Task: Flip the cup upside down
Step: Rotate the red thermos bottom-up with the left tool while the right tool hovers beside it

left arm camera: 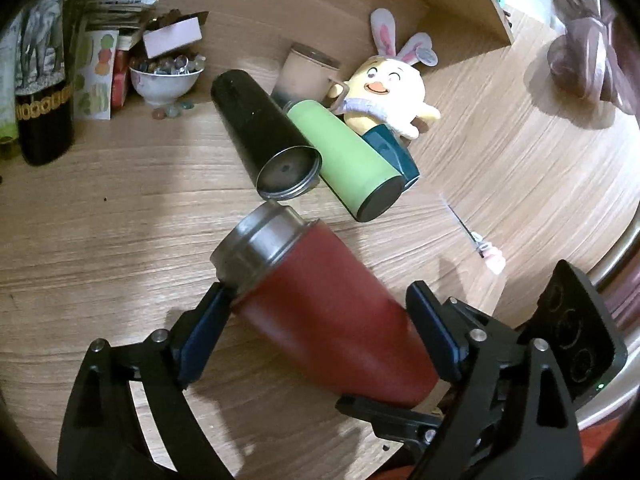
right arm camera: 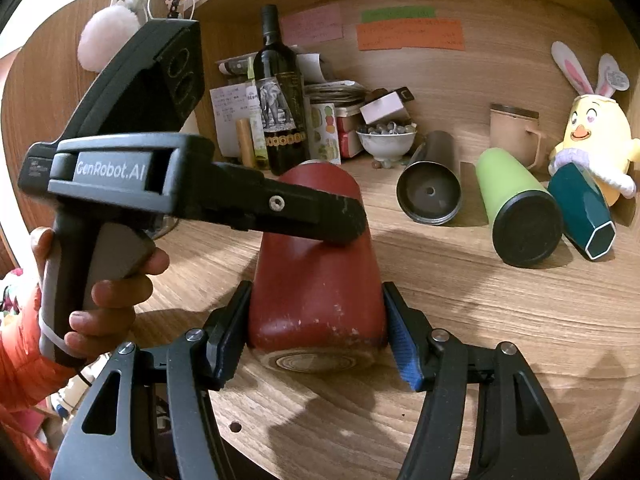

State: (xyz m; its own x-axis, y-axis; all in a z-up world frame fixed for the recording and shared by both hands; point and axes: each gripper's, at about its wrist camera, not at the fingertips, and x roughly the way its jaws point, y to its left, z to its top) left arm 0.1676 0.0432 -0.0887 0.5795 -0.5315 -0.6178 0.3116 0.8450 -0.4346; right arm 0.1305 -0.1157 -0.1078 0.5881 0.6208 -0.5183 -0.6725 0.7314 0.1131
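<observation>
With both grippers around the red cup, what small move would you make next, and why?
Probably rotate the red cup further until its steel rim faces the table. It lies tilted between the left gripper and right gripper, not yet inverted.

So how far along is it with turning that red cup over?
Midway. The red cup lies tilted between both tools, the left gripper and the right gripper each closed around it. Its steel mouth points sideways, not down. Left: finish the turn and stand it mouth-down on the wooden table.
</observation>
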